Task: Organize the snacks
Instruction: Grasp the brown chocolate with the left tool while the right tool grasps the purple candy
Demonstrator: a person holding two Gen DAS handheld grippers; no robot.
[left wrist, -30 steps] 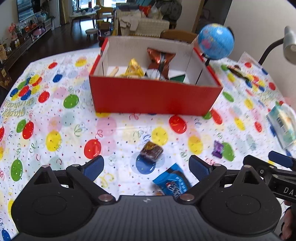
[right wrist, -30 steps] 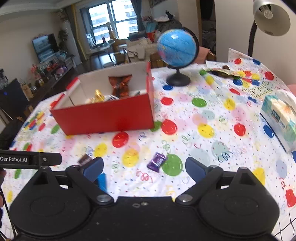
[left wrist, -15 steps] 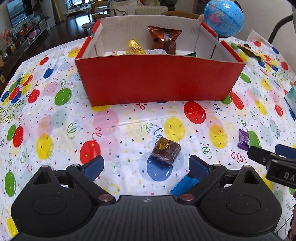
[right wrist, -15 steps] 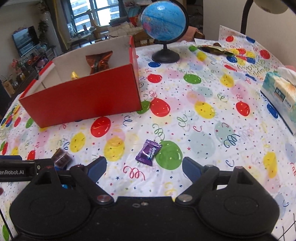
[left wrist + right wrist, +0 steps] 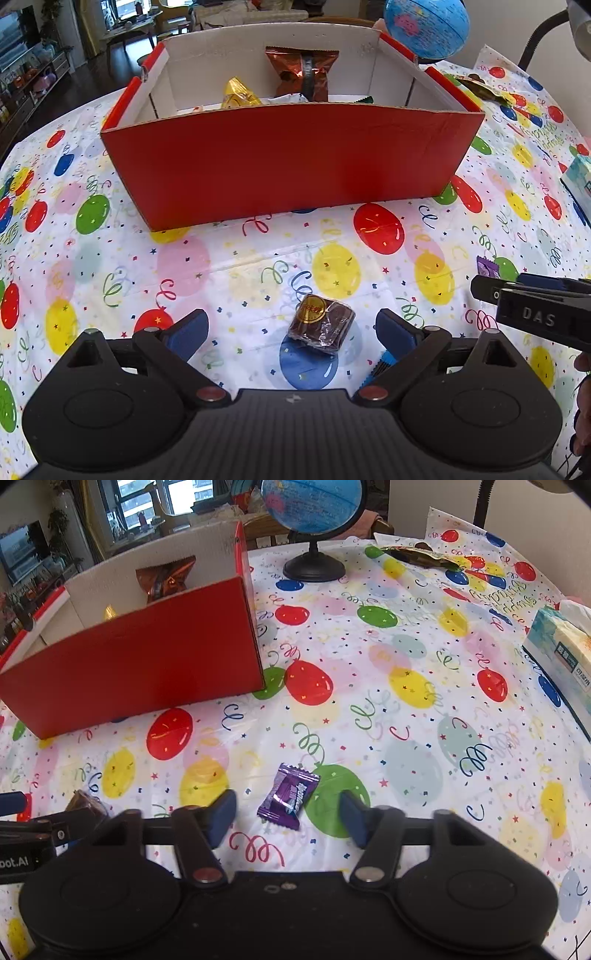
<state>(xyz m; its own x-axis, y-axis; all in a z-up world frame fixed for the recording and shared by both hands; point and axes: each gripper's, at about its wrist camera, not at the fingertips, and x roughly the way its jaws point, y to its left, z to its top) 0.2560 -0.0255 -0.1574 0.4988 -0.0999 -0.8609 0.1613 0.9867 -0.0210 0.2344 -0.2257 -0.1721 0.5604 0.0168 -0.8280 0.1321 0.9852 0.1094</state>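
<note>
A brown wrapped cake (image 5: 320,322) with a gold sticker lies on the balloon tablecloth between the wide-apart fingers of my left gripper (image 5: 290,332), which is open and not touching it. A blue snack packet (image 5: 380,365) peeks out under the left gripper's right finger. In the right wrist view a purple candy (image 5: 289,796) lies between the pads of my right gripper (image 5: 288,814); its jaws are closing, with a gap still on both sides of the candy. The red cardboard box (image 5: 295,162) behind holds an orange-brown bag (image 5: 303,74), a yellow packet (image 5: 238,94) and other snacks.
A blue globe (image 5: 314,502) on a black stand is behind and right of the box. A tissue box (image 5: 561,653) sits at the table's right edge. A dark wrapper (image 5: 421,555) lies at the far right. The right gripper (image 5: 535,310) shows at the left view's right edge.
Both grippers have come down and forward toward the table. The brown cake now lies between the left fingers, the purple candy between the right fingers. The right jaws have narrowed.
</note>
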